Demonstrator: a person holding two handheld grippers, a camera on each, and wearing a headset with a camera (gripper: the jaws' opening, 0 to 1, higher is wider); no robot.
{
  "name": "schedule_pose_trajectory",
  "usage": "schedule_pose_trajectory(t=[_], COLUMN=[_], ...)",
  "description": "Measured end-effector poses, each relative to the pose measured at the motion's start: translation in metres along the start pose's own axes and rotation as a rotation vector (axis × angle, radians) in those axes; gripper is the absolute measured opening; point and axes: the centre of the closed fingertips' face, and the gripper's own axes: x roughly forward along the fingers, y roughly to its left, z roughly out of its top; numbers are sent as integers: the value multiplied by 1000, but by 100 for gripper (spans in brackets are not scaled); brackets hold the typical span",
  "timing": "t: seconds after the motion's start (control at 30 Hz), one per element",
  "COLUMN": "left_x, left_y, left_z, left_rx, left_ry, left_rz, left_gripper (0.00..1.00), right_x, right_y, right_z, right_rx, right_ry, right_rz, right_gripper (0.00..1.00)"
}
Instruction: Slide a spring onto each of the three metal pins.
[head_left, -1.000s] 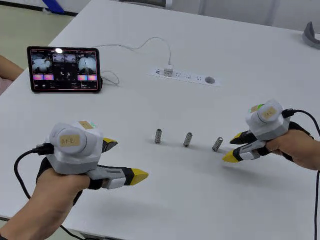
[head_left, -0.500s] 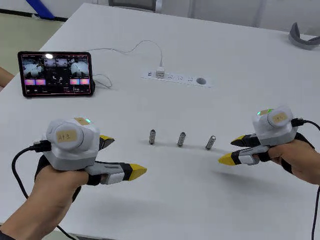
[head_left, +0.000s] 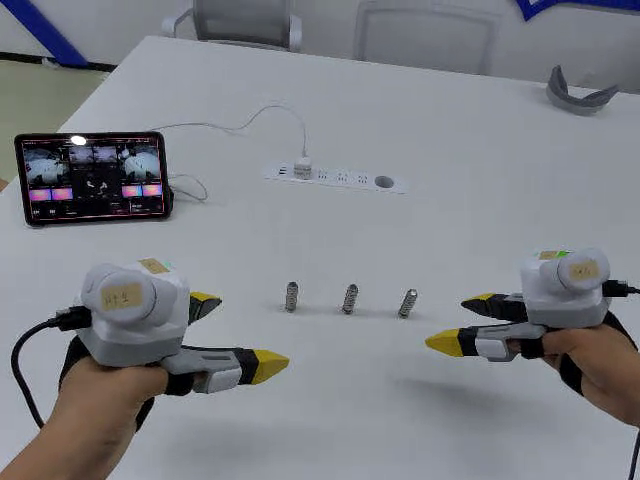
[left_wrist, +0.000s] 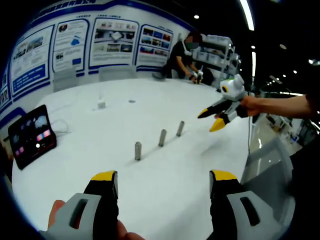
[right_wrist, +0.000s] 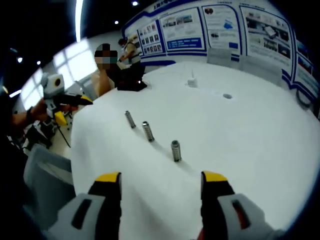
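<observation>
Looking down, the head view has three short upright metal pins (head_left: 350, 299) in a row on the white table (head_left: 480, 200), each apparently wearing a coiled spring (head_left: 408, 303). The yellow-tipped left gripper (head_left: 240, 332) and yellow-tipped right gripper (head_left: 455, 322) flank them, jaws apart, empty (held clear, task likely done). The left gripper view shows the row's depth; the right gripper view brings the coils closest.

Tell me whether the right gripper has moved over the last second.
Yes. Measured against the rightmost pin, the right gripper has drawn back from it, toward the person.
</observation>
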Motion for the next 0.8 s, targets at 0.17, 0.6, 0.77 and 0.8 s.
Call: schedule_pose_trajectory(t=[0.17, 0.6, 0.77, 0.8], left_x=[2, 5, 5, 5], left_y=[2, 5, 8, 8], left_z=[0, 8, 7, 7], left_rx=[7, 6, 4, 3], left_ry=[5, -11, -9, -9], left_rz=[2, -10, -9, -10], left_gripper=[77, 80, 80, 80], right_x=[-9, -25, -29, -29], right_y=[0, 20, 24, 25], right_z=[8, 12, 7, 6], right_rx=[39, 75, 87, 90], right_ry=[-70, -167, -172, -172], right_rz=[-31, -52, -62, -63], right_gripper=[67, 76, 80, 80])
